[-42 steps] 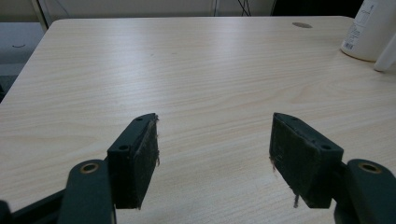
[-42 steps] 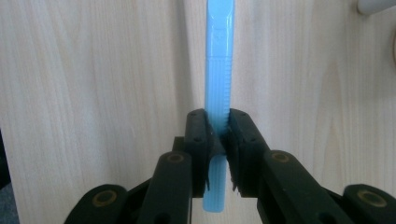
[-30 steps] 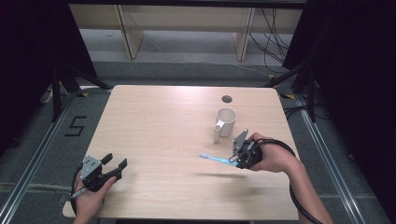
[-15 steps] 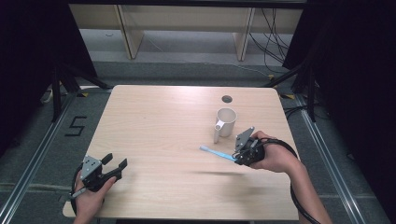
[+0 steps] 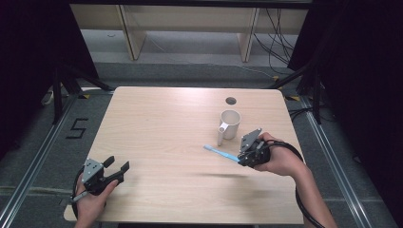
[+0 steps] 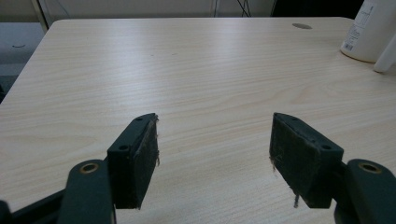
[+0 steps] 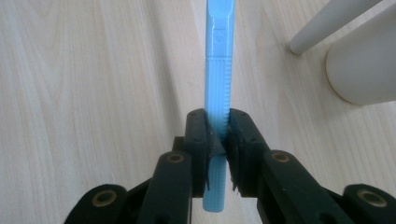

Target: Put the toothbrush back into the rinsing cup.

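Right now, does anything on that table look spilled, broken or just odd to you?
Nothing spilled or broken. The white mug stands upright. The one unusual sight is the blue toothbrush, clamped by the right gripper and sticking out sideways above the table. The left gripper is open and holds nothing.

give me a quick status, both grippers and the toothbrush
Right gripper shut on toothbrush, lifted beside mug. Left gripper open, nothing between its jaws. Nothing in the way.

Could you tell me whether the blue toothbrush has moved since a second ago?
Yes. The toothbrush, clamped in the right gripper, has risen nearer the mug.
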Motion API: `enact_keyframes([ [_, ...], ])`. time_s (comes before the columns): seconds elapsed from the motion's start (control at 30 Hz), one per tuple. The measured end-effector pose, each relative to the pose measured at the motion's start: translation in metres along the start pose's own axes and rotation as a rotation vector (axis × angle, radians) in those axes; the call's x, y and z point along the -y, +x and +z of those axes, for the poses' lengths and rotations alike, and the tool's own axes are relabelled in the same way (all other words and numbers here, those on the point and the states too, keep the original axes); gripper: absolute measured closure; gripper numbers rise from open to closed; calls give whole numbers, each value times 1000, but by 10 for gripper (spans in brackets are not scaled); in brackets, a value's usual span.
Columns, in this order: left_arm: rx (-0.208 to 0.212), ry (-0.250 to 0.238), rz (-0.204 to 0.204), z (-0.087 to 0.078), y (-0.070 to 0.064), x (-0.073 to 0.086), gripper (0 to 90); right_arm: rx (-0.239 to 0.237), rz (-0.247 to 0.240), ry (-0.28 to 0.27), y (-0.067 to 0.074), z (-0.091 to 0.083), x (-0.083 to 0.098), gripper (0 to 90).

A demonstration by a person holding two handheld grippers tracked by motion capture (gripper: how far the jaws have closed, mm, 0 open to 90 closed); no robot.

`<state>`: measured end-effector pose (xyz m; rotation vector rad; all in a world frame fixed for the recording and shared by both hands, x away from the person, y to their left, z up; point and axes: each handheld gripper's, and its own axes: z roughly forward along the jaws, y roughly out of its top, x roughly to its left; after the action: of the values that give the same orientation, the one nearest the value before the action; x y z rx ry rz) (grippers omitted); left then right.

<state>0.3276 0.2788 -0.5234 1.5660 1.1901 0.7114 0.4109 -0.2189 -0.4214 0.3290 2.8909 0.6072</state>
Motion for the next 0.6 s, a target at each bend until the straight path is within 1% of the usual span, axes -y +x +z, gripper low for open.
enact_keyframes([
  [0.07, 0, 0, 0, 0, 0, 0, 322, 6, -4, -6, 0, 0, 0, 794],
  [0.13, 0, 1, 0, 0, 0, 0, 322, 10, 16, -10, 1, -1, 0, 794],
  [0.17, 0, 1, -1, 0, 0, 0, 322, 8, 17, -14, 1, -1, 0, 794],
  [0.27, 0, 0, 0, 0, 0, 0, 322, 10, 0, -49, -1, -1, 0, 794],
  [0.33, 1, 1, 0, 0, 0, 0, 322, 8, 10, -66, 0, -2, -1, 794],
  [0.47, 1, -1, -1, 0, 0, 0, 322, 20, 20, -105, 0, -3, -1, 794],
  [0.5, 1, -1, -1, 0, 0, 0, 322, 25, 35, -117, 0, -3, -1, 794],
  [0.53, 1, -1, 0, 0, 0, 0, 322, 24, 26, -128, -1, -3, -1, 794],
  [0.57, 1, 0, -1, 0, 0, 0, 322, 27, 29, -133, -1, -4, -1, 794],
  [0.6, 1, -1, -1, 0, 0, 0, 322, 27, 60, -138, 1, -4, -1, 794],
])
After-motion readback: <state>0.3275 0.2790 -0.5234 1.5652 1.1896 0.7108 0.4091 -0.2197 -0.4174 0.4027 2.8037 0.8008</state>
